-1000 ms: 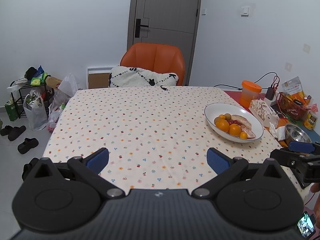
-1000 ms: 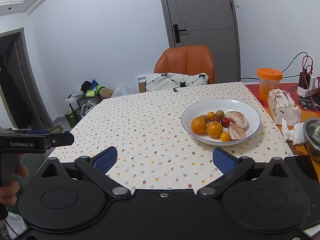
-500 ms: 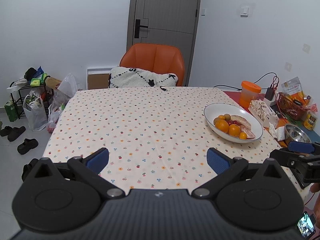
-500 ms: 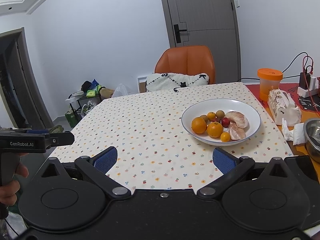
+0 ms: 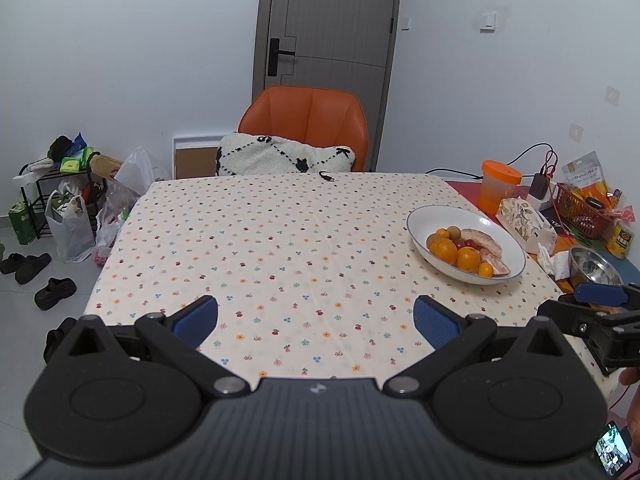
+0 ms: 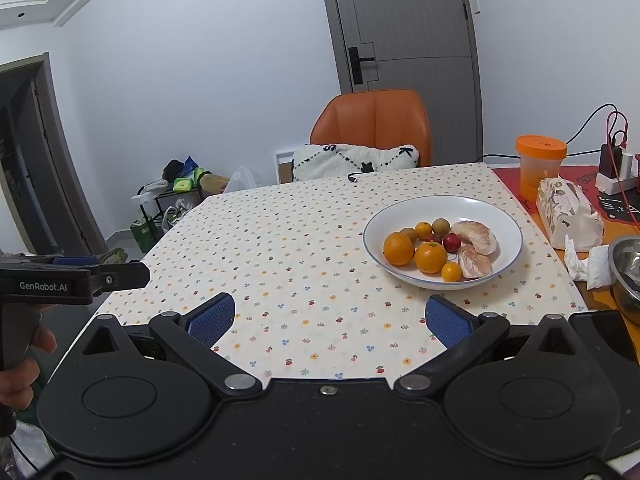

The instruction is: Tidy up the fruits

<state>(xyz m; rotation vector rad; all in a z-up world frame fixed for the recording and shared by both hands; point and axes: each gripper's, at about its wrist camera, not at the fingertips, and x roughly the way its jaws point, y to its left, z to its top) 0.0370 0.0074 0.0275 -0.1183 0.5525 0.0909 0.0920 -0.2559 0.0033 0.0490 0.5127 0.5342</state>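
Observation:
A white bowl (image 6: pixel 504 216) (image 5: pixel 504 232) sits on the right side of the flowered tablecloth (image 5: pixel 280 240). It holds two oranges (image 6: pixel 398 248), small mandarins (image 6: pixel 451 271), a red fruit (image 6: pixel 452 242), brownish round fruits and peeled pomelo segments (image 6: pixel 476 236). My left gripper (image 5: pixel 316 322) hovers open and empty over the near table edge, left of the bowl. My right gripper (image 6: pixel 328 320) is open and empty too, just in front of the bowl. Each gripper shows at the other view's edge.
An orange chair (image 5: pixel 304 124) with a white cushion stands at the far side. Right of the cloth are an orange-lidded jar (image 6: pixel 540 164), a tissue pack (image 6: pixel 568 212), a steel bowl (image 6: pixel 628 268), a red basket (image 5: pixel 580 212) and chargers. Bags and shoes lie on the floor at left.
The left wrist view has lifted slightly, so the bowl and table sit a little lower in it. The right gripper and the fruit have not moved.

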